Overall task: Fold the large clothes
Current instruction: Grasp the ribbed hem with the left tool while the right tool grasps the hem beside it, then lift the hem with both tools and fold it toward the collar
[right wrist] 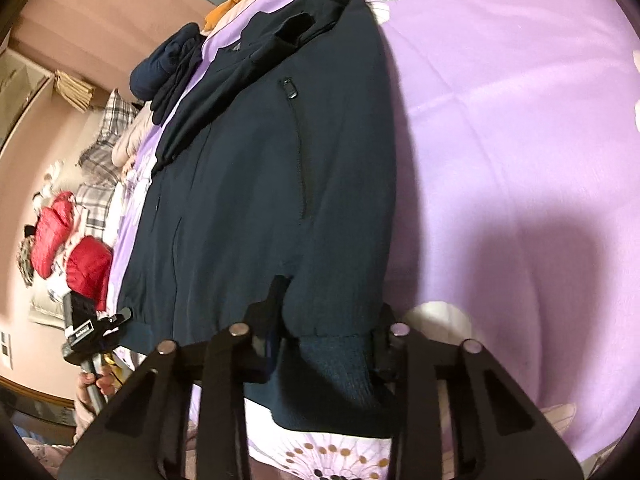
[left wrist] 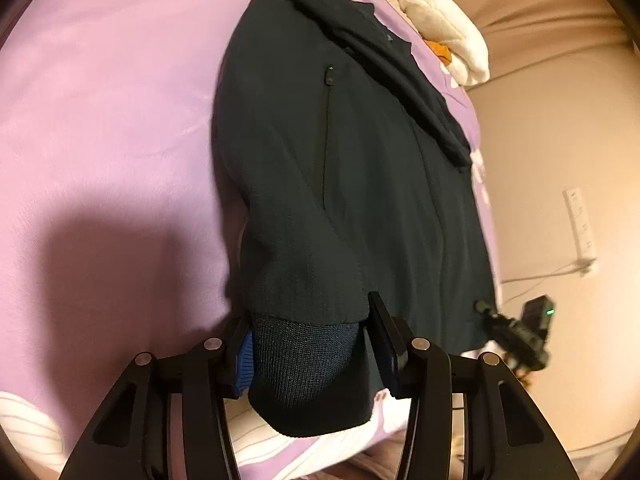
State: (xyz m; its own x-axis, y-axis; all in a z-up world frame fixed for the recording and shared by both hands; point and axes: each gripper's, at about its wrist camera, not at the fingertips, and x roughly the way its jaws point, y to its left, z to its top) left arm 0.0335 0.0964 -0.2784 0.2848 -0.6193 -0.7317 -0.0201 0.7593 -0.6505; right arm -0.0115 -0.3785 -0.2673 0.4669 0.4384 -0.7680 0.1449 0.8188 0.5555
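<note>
A dark navy jacket point(left wrist: 340, 168) lies flat on a purple floral bedspread point(left wrist: 112, 120), with a sleeve folded across its upper part. My left gripper point(left wrist: 306, 320) is shut on the jacket's ribbed hem corner point(left wrist: 304, 356). In the right wrist view the same jacket point(right wrist: 256, 168) runs away from me. My right gripper point(right wrist: 328, 320) is shut on the other ribbed hem corner point(right wrist: 340, 368). Zipped pockets point(left wrist: 329, 76) show on the jacket's front. The other gripper shows at the edge of each view point(left wrist: 524, 336).
A cream and orange plush toy point(left wrist: 444, 32) lies by the jacket's collar. A white power strip point(left wrist: 580, 232) sits on the tan surface beyond the bed. Red padded garments point(right wrist: 68, 240), plaid bedding point(right wrist: 108, 132) and a dark folded garment point(right wrist: 168, 68) lie beside the bedspread point(right wrist: 520, 120).
</note>
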